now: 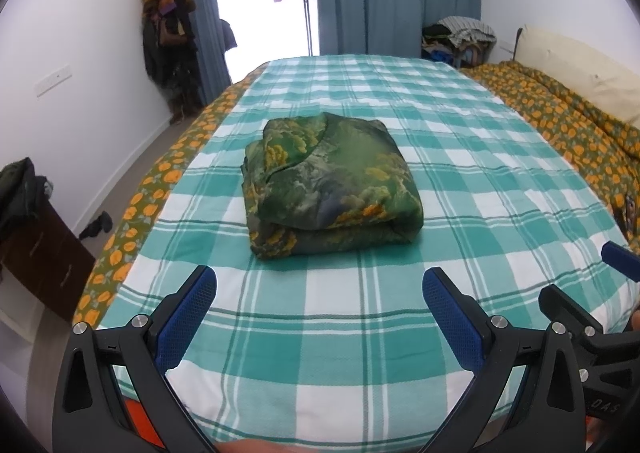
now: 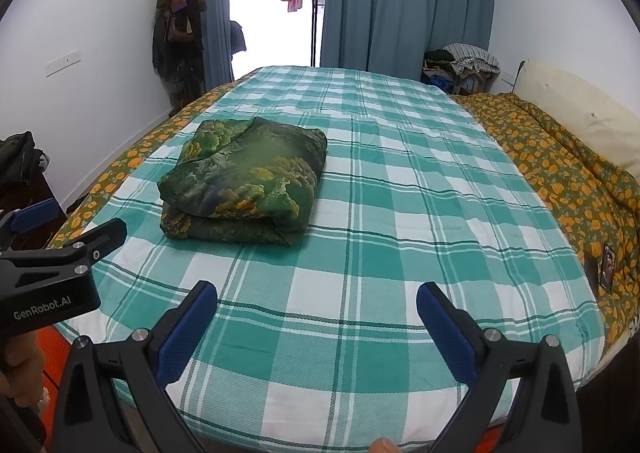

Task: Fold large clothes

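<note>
left wrist view: both grippers' fingers [image 1: 188, 317] apart near checked sheet [image 1: 460, 181] edge, folded garment [image 1: 332, 185] ahead.

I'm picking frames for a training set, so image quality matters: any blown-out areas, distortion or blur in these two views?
Left wrist view: the doorway behind the bed is blown out white; fisheye bends the checked bedspread edges; the folded green garment is sharp. Right wrist view: same overexposed doorway, dark vignette corners, garment crisp, no motion blur.
</note>
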Demonstrator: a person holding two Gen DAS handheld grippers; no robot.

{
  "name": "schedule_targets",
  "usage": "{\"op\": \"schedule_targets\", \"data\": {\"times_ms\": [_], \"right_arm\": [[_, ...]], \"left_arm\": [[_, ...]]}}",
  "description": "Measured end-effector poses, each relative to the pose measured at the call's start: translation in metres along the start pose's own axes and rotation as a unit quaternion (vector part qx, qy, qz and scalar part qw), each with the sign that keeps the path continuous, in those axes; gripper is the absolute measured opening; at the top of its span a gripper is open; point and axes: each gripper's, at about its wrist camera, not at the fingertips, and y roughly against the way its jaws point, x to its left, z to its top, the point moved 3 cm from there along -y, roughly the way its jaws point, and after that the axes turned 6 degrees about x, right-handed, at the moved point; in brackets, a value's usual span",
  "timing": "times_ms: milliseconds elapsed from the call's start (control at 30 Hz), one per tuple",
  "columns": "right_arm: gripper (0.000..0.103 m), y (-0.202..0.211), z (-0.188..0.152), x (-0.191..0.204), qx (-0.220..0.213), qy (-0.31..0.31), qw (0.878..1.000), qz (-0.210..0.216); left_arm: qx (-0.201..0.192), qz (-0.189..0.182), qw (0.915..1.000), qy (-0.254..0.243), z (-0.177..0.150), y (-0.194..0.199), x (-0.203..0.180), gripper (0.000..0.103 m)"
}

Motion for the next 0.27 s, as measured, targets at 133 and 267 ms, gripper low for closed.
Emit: {"op": "schedule_targets", "data": {"times_ms": [133, 267], "right_arm": [[0.101, -0.0012, -0.0003, -0.0003, 0.002, -0.002, 1.000, 0.000], [0.101, -0.0014, -0.0003, -0.0003, 0.001, -0.002, 1.000, 0.001]], "left_arm": [[-0.001, -0.005, 1.0000, 0.001, -0.0006, -0.0006, -0.0016, 0.102], [-0.011, 0.006, 0.9999, 0.002, 0.0000, 0.0022, -0.0016, 0.102]]}}
